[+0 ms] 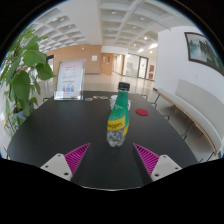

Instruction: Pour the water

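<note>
A clear plastic bottle (pixel 118 118) with a green cap and a green and yellow label stands upright on the dark table (pixel 60 125), just ahead of my fingers and midway between them. My gripper (pixel 111 158) is open and empty. Its two pink pads (pixel 72 157) stand wide apart on either side, short of the bottle. No cup or other vessel shows near the bottle.
A small pink thing (pixel 142 112) lies on the table beyond the bottle to the right. A leafy plant (pixel 22 75) stands at the left. A sign board (pixel 70 78) stands past the table's far edge. A white bench (pixel 190 105) runs along the right wall.
</note>
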Demonstrator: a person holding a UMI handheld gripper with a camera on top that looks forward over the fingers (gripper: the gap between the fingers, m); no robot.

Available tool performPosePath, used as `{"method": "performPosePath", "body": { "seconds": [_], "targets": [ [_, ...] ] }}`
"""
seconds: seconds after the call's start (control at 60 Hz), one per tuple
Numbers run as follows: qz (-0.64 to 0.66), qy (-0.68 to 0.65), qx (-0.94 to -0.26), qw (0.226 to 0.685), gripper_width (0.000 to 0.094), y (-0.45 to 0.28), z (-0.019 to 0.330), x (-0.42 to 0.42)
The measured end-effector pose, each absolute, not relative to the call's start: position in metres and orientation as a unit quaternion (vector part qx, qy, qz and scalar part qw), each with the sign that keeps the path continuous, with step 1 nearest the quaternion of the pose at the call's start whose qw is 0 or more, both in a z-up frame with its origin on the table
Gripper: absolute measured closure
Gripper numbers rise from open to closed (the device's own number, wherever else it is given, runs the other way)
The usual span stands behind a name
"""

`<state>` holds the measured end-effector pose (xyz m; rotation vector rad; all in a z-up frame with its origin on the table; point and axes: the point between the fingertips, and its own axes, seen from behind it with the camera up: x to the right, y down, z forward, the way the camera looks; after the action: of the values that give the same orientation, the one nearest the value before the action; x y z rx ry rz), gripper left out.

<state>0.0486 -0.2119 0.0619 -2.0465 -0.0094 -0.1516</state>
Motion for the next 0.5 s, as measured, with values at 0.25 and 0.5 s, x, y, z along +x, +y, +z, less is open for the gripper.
{"method": "performPosePath", "body": {
  "seconds": [0.25, 0.5],
  "targets": [
    [-0.062, 0.003, -0.828, 0.558, 0.0090, -0.131, 0.063, 0.081],
    [-0.049, -0.010, -0.804, 0.592, 0.0315, -0.084, 0.074, 0.072]
  ]
}}
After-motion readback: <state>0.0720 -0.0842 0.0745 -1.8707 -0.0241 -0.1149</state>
